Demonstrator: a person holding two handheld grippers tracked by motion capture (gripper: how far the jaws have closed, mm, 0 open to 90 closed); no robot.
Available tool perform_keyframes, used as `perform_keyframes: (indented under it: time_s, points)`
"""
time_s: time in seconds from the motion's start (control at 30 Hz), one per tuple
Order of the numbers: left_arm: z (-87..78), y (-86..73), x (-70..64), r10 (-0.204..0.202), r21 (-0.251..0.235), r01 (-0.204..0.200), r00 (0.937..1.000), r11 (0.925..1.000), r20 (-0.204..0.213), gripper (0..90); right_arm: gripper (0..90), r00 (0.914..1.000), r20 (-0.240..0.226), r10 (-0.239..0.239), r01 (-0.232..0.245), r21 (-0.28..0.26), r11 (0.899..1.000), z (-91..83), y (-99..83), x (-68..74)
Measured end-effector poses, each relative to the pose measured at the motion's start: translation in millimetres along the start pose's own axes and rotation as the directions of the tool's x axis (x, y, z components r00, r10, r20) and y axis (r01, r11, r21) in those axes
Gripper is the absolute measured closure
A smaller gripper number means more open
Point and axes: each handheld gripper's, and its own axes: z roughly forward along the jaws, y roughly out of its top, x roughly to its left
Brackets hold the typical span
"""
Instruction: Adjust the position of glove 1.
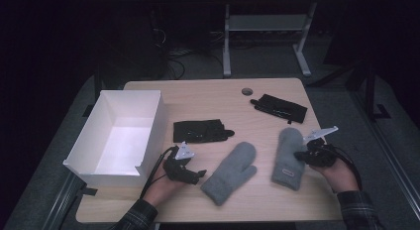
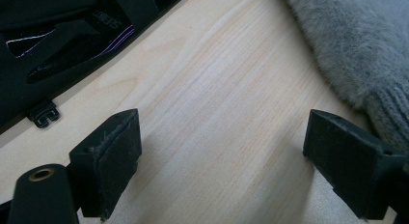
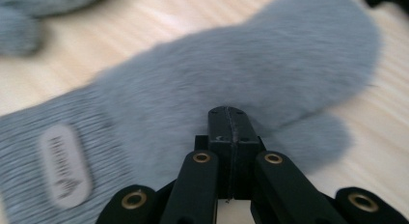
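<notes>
left gripper: jaws wide apart over bare table, holding nothing | left mitten just right of its fingers | right gripper: jaws pressed together, empty | right mitten directly under fingertips

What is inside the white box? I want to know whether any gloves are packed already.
The white box shows a bare white floor, with no gloves in view. Its near wall hides the strip of floor just behind it.

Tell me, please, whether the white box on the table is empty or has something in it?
Empty: the high view looks into the open white box and shows bare white floor.
</notes>
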Motion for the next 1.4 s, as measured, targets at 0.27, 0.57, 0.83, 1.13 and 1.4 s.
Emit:
perform_keyframes:
  time_s: [0.27, 0.57, 0.83, 1.13, 1.4]
  points:
    - [0.0, 0.0, 0.1, 0.001, 0.0, -0.001, 1.0, 1.0, 0.0, 12.7, 90.0, 0.9942, -0.092, -0.055, 0.055, 0.001, 0.998, 5.8, 2.1, 24.6]
    - [0.2, 0.0, -0.2, -0.002, -0.002, 0.002, 1.0, 1.0, 0.001, 12.7, 90.0, 0.9773, -0.164, -0.134, 0.133, -0.016, 0.991, 5.8, -0.1, 53.9]
    - [0.1, 0.2, 0.0, 0.001, 0.001, -0.001, 1.0, 1.0, 0.0, 12.7, 56.9, 0.9813, -0.142, -0.13, 0.117, -0.094, 0.989, -3.4, 6.4, 52.8]
    - [0.1, 0.3, 0.0, 0.001, 0.001, -0.001, 1.0, 1.0, 0.0, 12.7, 20.6, 0.9725, -0.113, -0.203, 0.192, -0.101, 0.976, 17.6, 17.7, 57.6]
    - [0.1, 0.3, -0.2, 0.0, 0.002, 0.0, 1.0, 1.0, -0.001, 12.7, 26.1, 0.97, -0.167, -0.176, 0.161, -0.103, 0.982, 32.2, 9.5, 51.1]
